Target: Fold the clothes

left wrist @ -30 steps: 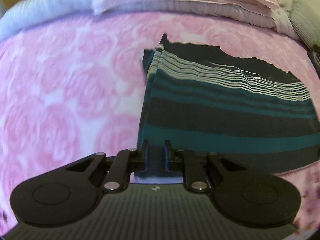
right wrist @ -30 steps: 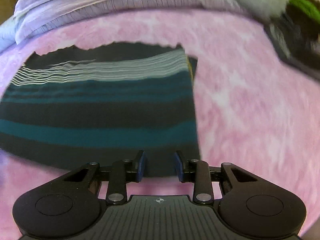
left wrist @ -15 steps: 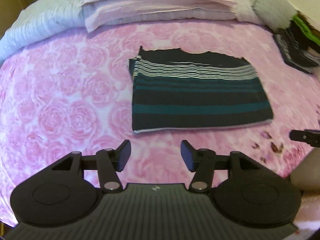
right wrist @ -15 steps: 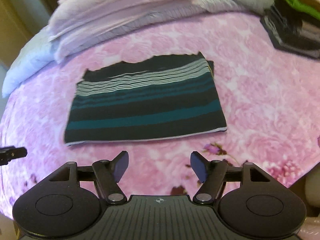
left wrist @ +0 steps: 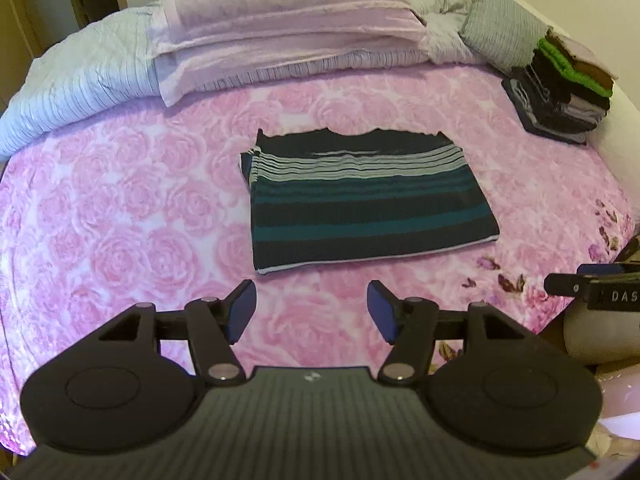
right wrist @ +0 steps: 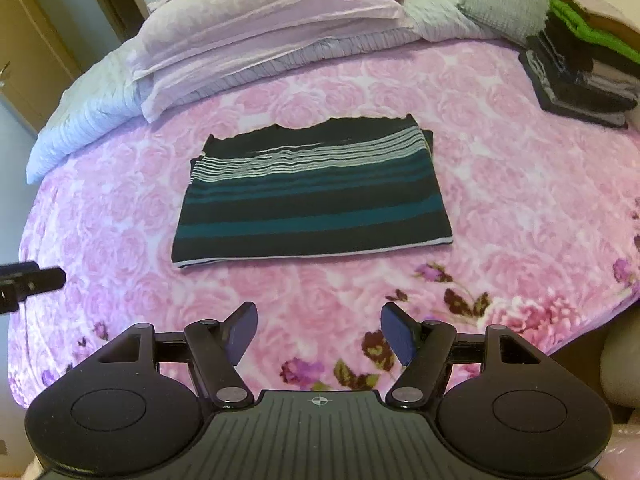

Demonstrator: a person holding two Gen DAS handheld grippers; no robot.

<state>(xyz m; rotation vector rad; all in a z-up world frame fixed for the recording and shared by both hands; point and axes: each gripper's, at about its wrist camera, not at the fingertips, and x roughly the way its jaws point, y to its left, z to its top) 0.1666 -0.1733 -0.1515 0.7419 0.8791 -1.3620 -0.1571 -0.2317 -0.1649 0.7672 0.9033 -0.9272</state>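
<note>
A folded garment (left wrist: 368, 200) (right wrist: 312, 196) with black, teal and white stripes lies flat in the middle of the pink rose bedspread (left wrist: 120, 220) (right wrist: 520, 184). My left gripper (left wrist: 311, 312) hangs above the bed's near edge, well short of the garment; its jaws are opening and nothing is between them. Over the flowered front border my right gripper (right wrist: 319, 332) stands open and empty, also back from the garment. Part of the right gripper (left wrist: 600, 286) shows at the left wrist view's right edge, and part of the left gripper (right wrist: 28, 280) at the right wrist view's left edge.
A stack of folded clothes (left wrist: 560, 92) (right wrist: 588, 76) with a green item near the top sits at the bed's far right. Lilac pillows (left wrist: 280, 36) (right wrist: 260, 40), a pale quilt (left wrist: 80, 80) and a grey cushion (left wrist: 504, 28) line the head of the bed.
Both grippers let go of the garment's near edge, opened, and rose back away from it. The garment now lies folded on the bed, seen whole from higher up.
</note>
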